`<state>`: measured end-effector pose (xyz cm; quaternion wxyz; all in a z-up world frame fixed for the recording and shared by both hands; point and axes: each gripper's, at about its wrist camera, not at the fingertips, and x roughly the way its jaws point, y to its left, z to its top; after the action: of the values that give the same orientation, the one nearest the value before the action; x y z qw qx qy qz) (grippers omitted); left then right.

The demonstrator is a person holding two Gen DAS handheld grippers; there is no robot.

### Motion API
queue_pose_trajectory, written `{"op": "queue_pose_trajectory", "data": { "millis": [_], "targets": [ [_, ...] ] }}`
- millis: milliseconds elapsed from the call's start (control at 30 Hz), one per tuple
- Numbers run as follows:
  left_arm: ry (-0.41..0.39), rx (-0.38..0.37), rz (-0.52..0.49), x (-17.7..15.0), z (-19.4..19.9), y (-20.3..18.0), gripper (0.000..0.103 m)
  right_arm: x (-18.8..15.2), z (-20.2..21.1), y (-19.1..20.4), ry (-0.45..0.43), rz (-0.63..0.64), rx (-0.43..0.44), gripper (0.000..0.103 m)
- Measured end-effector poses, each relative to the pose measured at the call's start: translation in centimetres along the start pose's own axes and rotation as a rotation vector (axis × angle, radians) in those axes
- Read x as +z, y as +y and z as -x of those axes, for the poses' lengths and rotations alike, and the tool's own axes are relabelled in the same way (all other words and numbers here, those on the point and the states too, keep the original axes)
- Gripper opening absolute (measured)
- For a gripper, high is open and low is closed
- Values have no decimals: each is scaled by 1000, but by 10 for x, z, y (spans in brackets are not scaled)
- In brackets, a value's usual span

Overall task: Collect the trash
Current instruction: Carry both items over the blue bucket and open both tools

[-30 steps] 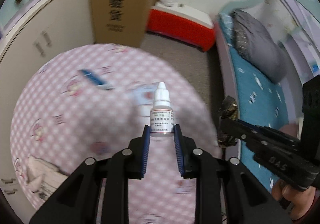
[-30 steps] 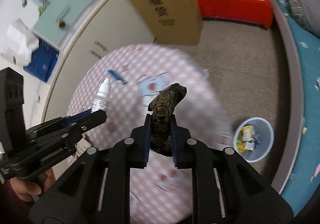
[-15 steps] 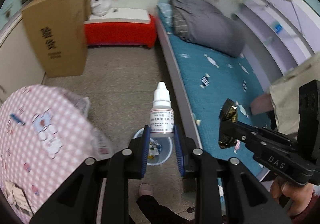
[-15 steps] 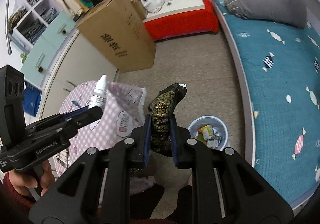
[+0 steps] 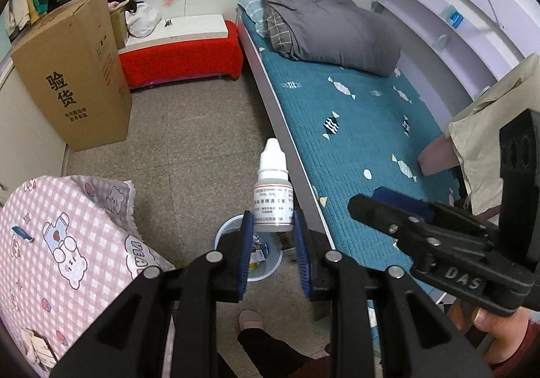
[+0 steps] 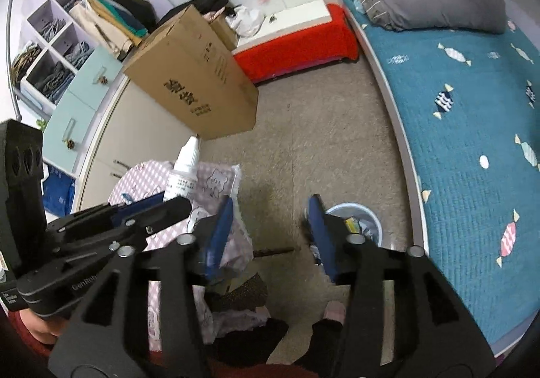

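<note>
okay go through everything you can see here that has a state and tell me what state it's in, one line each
Left hand-held gripper: shut on the dropper bottle.
Right hand-held gripper: open, nothing between its fingers.
Dropper bottle: upright, cap on, held above the trash bin.
Trash bin: on the floor by the bed, open top, partly filled with wrappers.
Cardboard box: standing upright on the floor.

Even indoor light, soft shadows; strong fisheye bending, dark corner vignette; sharp.
</note>
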<state>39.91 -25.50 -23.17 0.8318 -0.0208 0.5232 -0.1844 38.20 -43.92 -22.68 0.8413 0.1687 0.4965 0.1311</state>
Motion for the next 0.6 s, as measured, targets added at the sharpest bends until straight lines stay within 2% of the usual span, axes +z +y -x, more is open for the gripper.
{"op": "queue_pose_trajectory", "data": {
  "millis": [600],
  "targets": [
    [17,-22,-78,12,-12,-31,23,1,25,-28,-59,-67,-44,52]
  ]
}}
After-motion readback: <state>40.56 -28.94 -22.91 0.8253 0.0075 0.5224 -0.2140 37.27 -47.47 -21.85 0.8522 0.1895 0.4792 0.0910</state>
